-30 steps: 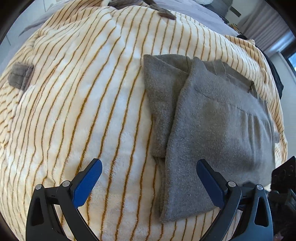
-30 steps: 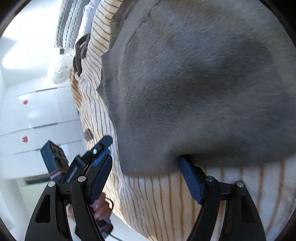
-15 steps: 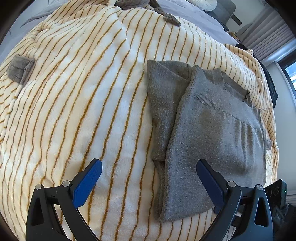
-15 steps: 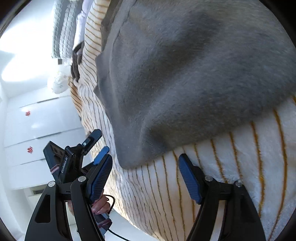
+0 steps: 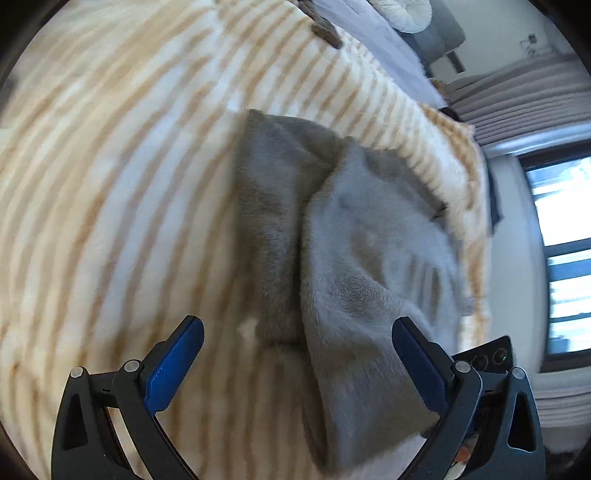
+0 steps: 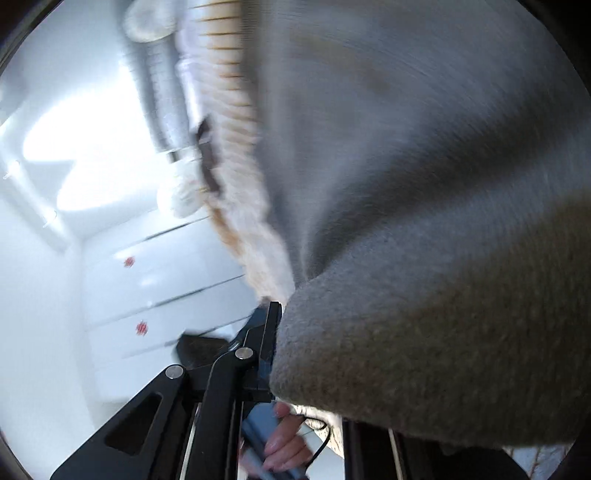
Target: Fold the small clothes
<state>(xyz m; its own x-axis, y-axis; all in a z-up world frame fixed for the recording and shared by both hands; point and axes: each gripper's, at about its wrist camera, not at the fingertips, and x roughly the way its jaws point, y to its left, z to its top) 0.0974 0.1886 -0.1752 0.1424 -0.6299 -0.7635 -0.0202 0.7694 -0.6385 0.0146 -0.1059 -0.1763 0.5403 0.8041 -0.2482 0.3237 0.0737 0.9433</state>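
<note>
A grey knitted garment point(image 5: 351, 258) lies part-folded on a cream blanket with orange stripes point(image 5: 129, 166). My left gripper point(image 5: 295, 365) hovers open over the garment's near edge, and the cloth runs between its blue pads point(image 5: 177, 365) without touching them. In the right wrist view the same garment point(image 6: 424, 258) fills the picture and bulges up over my right gripper point(image 6: 288, 325). The right jaws are closing on the garment's edge. One black finger point(image 6: 275, 317) presses against the cloth and the other is hidden under it.
Small dark grey pieces point(image 5: 325, 29) lie at the blanket's far edge, with a round cushion point(image 5: 406, 14) behind them. A window point(image 5: 561, 240) and curtains point(image 5: 524, 99) stand at the right. White cabinet doors point(image 6: 129, 277) are beyond the bed, and a hand point(image 6: 284, 443) shows below.
The right jaws have come together on the garment's edge, and the cloth now bunches up over them. The left gripper has tipped and drawn closer over the garment's near end, still open.
</note>
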